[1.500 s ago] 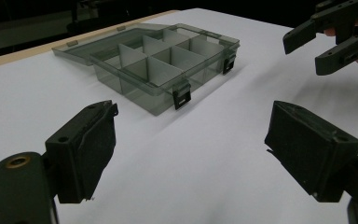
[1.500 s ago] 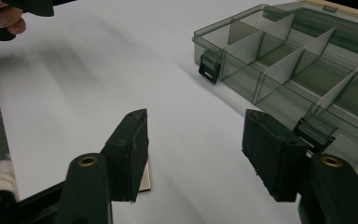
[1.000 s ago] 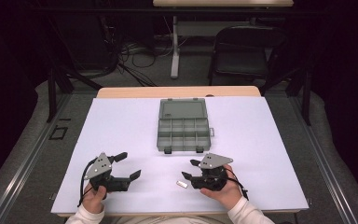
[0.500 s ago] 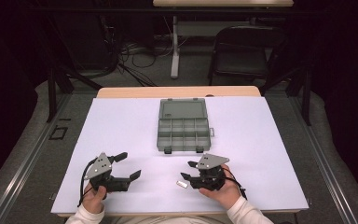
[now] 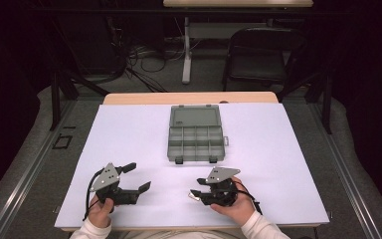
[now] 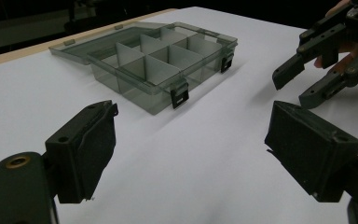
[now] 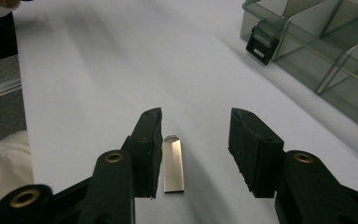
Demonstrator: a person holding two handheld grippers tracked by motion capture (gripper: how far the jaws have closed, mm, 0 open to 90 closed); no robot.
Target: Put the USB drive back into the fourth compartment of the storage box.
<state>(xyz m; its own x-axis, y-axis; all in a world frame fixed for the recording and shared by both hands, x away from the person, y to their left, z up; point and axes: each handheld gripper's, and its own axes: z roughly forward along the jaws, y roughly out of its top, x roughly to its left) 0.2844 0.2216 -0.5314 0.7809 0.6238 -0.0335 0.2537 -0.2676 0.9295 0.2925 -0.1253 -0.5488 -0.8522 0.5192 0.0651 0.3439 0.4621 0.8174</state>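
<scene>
A small flat silver metal piece lies on the white table between the jaws of my right gripper. It sits close beside the left jaw, with a wide gap to the other. The jaws have just been closing, and the pads do not press on the piece. From above, the right gripper points left near the table's front edge, over the metal piece. My left gripper rests at the front left, open wide with nothing between its jaws. The left gripper faces the right gripper.
A grey translucent compartment box stands open in the table's middle, its lid laid back and its several compartments bare. The box has black latches on its front, and its near corner lies right of the right gripper. A black chair stands beyond the table.
The right gripper has edged left so that the metal piece now lies between its jaws, and those jaws have narrowed. The left gripper has kept still.
</scene>
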